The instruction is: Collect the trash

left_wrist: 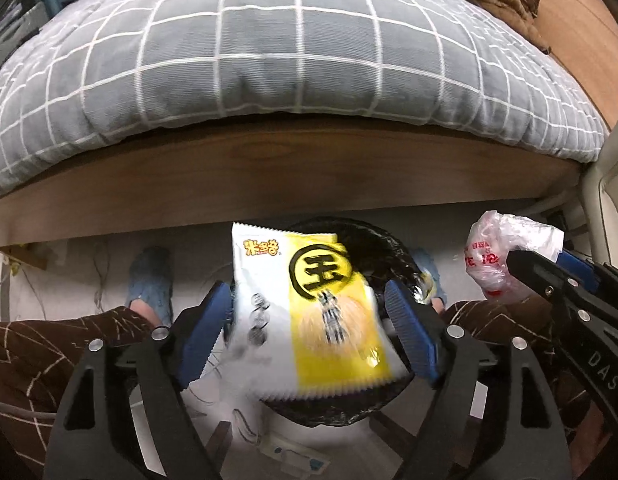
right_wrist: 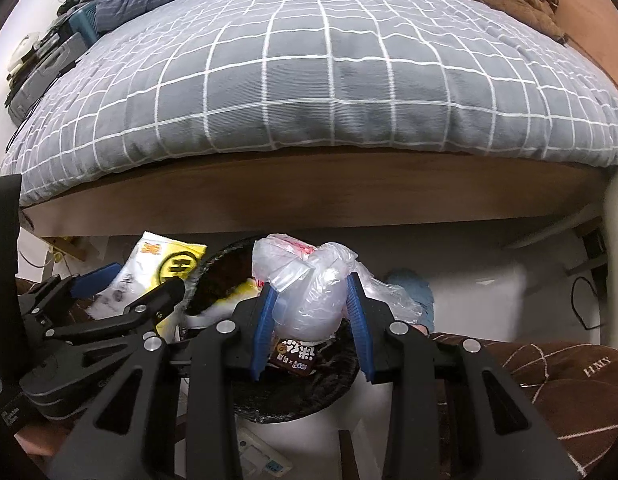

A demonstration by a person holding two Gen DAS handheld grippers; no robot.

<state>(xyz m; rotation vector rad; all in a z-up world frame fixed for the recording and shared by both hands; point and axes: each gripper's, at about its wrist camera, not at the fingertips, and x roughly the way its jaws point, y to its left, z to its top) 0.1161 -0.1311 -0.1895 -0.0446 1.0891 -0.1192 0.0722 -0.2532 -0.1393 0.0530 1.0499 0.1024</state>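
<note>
Over a black-lined bin already holding wrappers, a yellow snack packet is seen loose between the spread left claw; a crumpled plastic bag is clamped in the right claw, not yet dropped.

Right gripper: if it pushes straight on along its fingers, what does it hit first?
Apart from the clear plastic bag that the right gripper already holds, probably the black-lined trash bin just beyond and below; depth is unclear.

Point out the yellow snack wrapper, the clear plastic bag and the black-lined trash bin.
yellow snack wrapper (left_wrist: 325, 312): left wrist view, its yellow printed face.
clear plastic bag (right_wrist: 309, 300): right wrist view, its bulging middle.
black-lined trash bin (right_wrist: 301, 396): right wrist view, its near liner rim.
</note>
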